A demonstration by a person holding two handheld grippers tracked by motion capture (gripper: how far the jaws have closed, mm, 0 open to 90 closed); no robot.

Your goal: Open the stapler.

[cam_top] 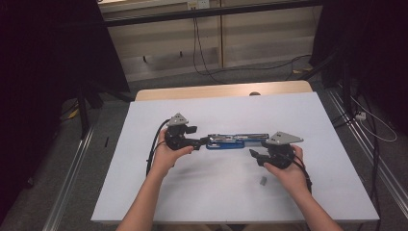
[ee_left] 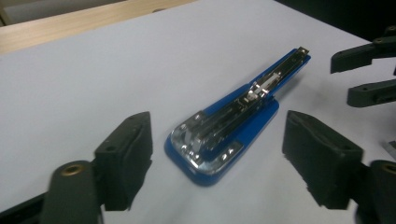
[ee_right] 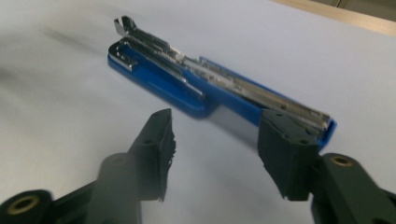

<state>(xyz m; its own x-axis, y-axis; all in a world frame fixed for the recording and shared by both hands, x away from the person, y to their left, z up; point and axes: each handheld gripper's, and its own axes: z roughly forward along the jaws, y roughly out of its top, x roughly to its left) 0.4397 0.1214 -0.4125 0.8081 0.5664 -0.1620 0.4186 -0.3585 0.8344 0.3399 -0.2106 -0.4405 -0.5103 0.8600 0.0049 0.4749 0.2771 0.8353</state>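
A blue stapler [cam_top: 235, 140] lies folded out flat on the white table top [cam_top: 216, 192], its chrome magazine facing up. My left gripper [cam_top: 204, 141] is at its left end, open. In the left gripper view the stapler's rounded end [ee_left: 205, 154] sits just ahead of the gap of the left gripper [ee_left: 219, 140], touching neither pad. My right gripper [cam_top: 254, 155] is open just in front of the stapler's right end. In the right gripper view the stapler [ee_right: 210, 84] lies across, beyond the right gripper [ee_right: 217, 128], whose right pad [ee_right: 285, 154] overlaps its blue tip.
A small grey metal piece [cam_top: 262, 181] lies on the table near my right hand. The table's wooden back edge [cam_top: 221, 90] lies beyond the white top. Black curtains, cables and metal rails flank the table on the floor.
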